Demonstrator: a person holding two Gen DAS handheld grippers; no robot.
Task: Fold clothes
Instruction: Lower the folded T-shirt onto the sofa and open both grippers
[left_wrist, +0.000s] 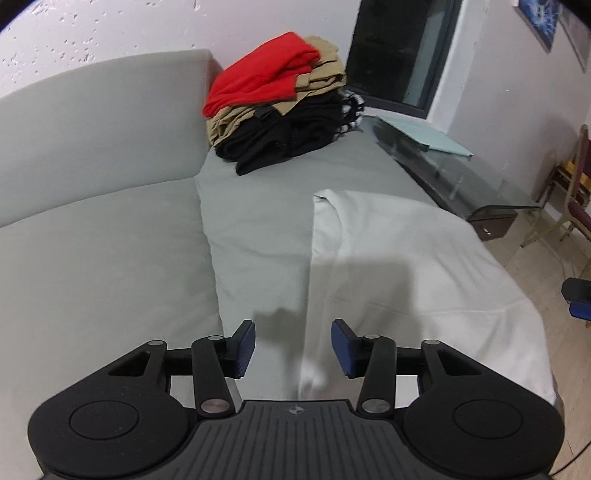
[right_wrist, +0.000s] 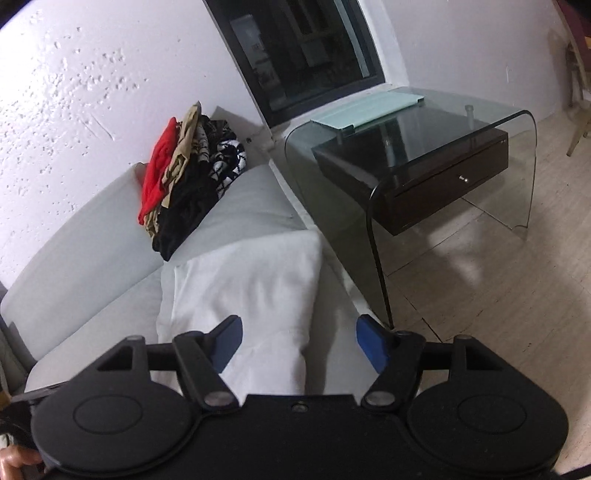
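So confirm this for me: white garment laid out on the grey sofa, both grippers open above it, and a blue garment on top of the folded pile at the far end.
One thing is wrong: the top of the folded pile is red, not blue, as the left wrist view shows. The rest stands: the white garment lies on the grey sofa, with the left gripper and right gripper open above it.

I count two grippers, the left gripper (left_wrist: 293, 349) and the right gripper (right_wrist: 297, 341), and one white garment (left_wrist: 406, 266) spread on one grey sofa (left_wrist: 92, 229). There is one pile of folded clothes (left_wrist: 280, 107), with one red piece on top. Beside the sofa stands one glass table (right_wrist: 424, 110) with one dark drawer (right_wrist: 443, 184).
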